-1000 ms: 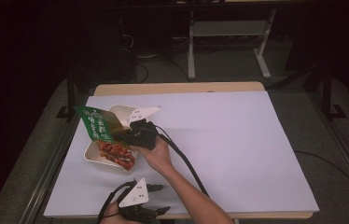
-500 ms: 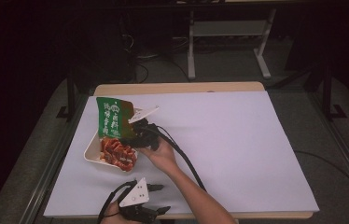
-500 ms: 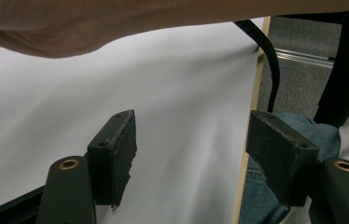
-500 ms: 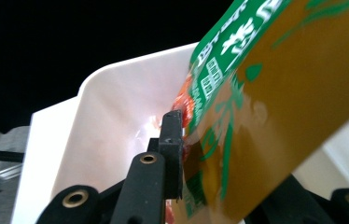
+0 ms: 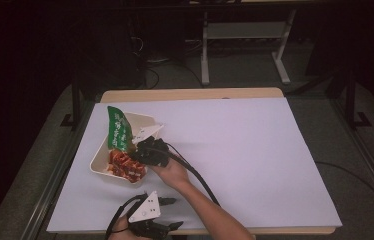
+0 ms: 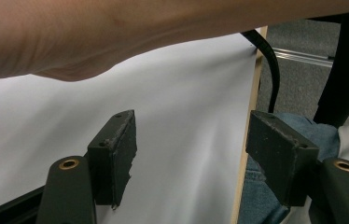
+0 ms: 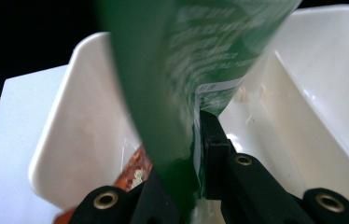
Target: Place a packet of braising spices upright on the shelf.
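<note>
While right gripper (image 5: 134,150) clamps green packet (image 5: 117,129) over white tray (image 5: 100,159), centre-left | left gripper (image 5: 175,214) jaws apart, bottom edge

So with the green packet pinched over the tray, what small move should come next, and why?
Probably lower the green packet into the tray's free compartment, then release. The right gripper is shut on its lower edge and holds it upright above the tray, beside the red packet. The left gripper rests open near the table edge.
</note>
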{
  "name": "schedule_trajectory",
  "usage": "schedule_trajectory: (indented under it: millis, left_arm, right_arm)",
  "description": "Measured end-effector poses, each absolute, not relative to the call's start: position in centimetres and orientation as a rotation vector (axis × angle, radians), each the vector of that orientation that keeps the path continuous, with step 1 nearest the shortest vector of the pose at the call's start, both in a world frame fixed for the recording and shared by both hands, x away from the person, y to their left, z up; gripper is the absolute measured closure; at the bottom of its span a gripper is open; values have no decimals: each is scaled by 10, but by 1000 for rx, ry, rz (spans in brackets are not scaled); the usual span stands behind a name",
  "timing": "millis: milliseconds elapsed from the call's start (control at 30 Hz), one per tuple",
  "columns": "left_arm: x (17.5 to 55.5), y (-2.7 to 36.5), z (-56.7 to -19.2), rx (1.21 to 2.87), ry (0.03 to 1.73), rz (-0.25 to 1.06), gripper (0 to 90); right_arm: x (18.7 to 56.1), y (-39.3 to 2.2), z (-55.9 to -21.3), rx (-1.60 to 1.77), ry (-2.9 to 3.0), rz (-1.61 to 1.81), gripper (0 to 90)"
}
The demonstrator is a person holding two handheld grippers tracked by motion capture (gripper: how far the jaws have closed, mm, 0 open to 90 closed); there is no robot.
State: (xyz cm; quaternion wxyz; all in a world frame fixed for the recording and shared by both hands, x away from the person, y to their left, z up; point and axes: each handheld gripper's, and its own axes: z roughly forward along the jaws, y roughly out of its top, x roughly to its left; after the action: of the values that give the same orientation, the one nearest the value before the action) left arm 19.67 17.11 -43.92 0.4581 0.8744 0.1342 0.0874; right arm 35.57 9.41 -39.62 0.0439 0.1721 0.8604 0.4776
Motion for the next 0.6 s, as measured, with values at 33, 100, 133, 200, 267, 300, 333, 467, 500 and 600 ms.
schedule_trajectory:
  millis: [33, 100, 133, 200, 267, 300, 333, 467, 500, 600]
  left_arm:
    - [197, 171, -439, 2154, 334, 213, 327]
    - [197, 171, -439, 2154, 334, 213, 327]
    - [197, 171, -439, 2155, 334, 214, 327]
    - [197, 171, -439, 2152, 335, 214, 328]
    - [197, 172, -439, 2150, 337, 215, 327]
    - [197, 172, -439, 2151, 337, 214, 327]
    - [197, 172, -439, 2150, 339, 213, 327]
    - [197, 173, -439, 2152, 337, 215, 327]
    - [197, 173, -439, 2149, 337, 215, 327]
    - [197, 172, -439, 2152, 335, 214, 327]
  right_arm:
    - [358, 91, -399, 543, 2642, 1470, 888]
    - [358, 91, -399, 549, 2642, 1477, 887]
    - [359, 91, -398, 545, 2639, 1480, 866]
    - [359, 91, -397, 556, 2631, 1487, 816]
    - [361, 87, -392, 616, 2607, 1503, 635]
    - [361, 87, -392, 616, 2607, 1503, 635]
    - [363, 84, -390, 638, 2609, 1517, 597]
    - [366, 74, -386, 695, 2632, 1521, 469]
    - [366, 72, -386, 711, 2639, 1507, 446]
    - [362, 64, -382, 737, 2630, 1464, 433]
